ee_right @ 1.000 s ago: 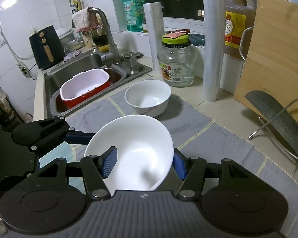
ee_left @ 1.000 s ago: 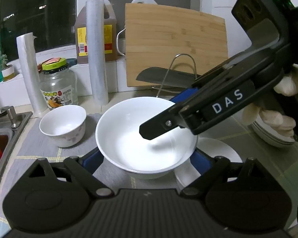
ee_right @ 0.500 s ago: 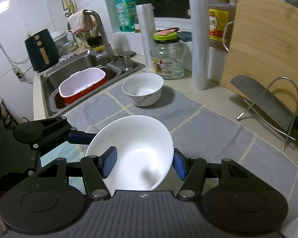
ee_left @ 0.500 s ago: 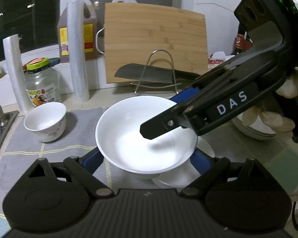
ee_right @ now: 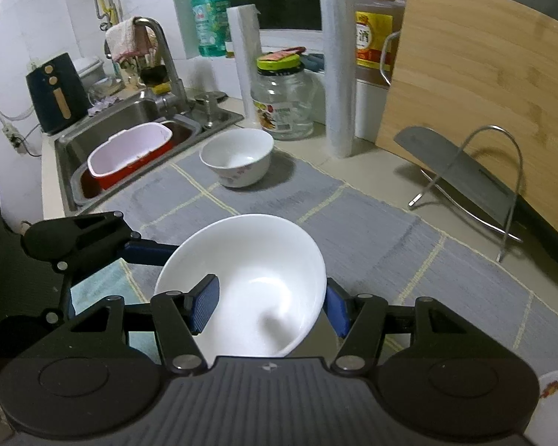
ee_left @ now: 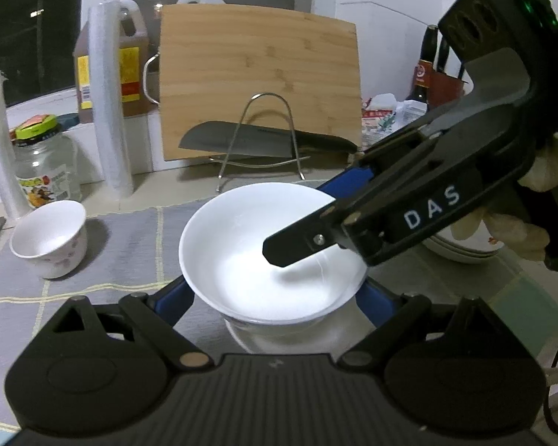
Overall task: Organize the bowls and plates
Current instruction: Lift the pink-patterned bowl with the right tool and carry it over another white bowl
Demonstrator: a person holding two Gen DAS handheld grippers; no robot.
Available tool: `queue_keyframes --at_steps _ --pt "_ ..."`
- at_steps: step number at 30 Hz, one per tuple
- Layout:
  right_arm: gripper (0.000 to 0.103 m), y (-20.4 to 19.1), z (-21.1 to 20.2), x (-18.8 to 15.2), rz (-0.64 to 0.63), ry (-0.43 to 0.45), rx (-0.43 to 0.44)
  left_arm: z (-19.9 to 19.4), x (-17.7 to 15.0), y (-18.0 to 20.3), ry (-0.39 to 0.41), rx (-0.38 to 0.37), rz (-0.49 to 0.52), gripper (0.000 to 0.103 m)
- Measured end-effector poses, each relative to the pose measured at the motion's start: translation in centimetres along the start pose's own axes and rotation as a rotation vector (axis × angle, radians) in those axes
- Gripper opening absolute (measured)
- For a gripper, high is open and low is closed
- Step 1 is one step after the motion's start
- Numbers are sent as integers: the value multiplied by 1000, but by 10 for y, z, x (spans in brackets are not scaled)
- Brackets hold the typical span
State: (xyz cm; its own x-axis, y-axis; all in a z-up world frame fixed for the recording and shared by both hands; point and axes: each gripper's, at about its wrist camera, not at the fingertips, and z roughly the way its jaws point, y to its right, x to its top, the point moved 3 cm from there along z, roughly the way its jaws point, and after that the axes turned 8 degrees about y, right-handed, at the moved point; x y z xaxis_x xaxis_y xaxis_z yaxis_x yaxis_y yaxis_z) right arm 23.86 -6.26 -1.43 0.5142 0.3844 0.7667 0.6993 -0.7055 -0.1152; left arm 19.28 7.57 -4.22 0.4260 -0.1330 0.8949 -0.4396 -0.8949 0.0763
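Observation:
A large white bowl (ee_left: 256, 238) is held above the grey mat, over another white dish (ee_left: 290, 338) just below it. My right gripper (ee_right: 268, 304) is shut on the bowl's rim (ee_right: 241, 278), one finger inside and one outside. My left gripper (ee_left: 275, 297) has its blue pads either side of the bowl's base. A small flowered bowl (ee_left: 48, 238) stands on the mat to the left and also shows in the right wrist view (ee_right: 238, 156). A stack of plates (ee_left: 461, 245) sits at the right behind the right gripper.
A bamboo cutting board (ee_left: 256, 74) leans on the back wall, with a cleaver on a wire rack (ee_left: 264, 141) in front. A glass jar (ee_left: 44, 163), wrap rolls (ee_left: 108, 111) and an oil jug stand at the back left. The sink (ee_right: 130, 141) holds a pink-and-red tub.
Both grippers have carried the large bowl to the right along the counter, away from the small bowl and sink. The plate stack and another dish below have come closer.

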Motion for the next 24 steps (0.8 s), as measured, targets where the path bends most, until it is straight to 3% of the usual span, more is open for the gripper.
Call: queue_keyframes --at_steps 24 --pt "66 11 8 -25 40 -73 -4 11 -10 12 -76 -30 23 93"
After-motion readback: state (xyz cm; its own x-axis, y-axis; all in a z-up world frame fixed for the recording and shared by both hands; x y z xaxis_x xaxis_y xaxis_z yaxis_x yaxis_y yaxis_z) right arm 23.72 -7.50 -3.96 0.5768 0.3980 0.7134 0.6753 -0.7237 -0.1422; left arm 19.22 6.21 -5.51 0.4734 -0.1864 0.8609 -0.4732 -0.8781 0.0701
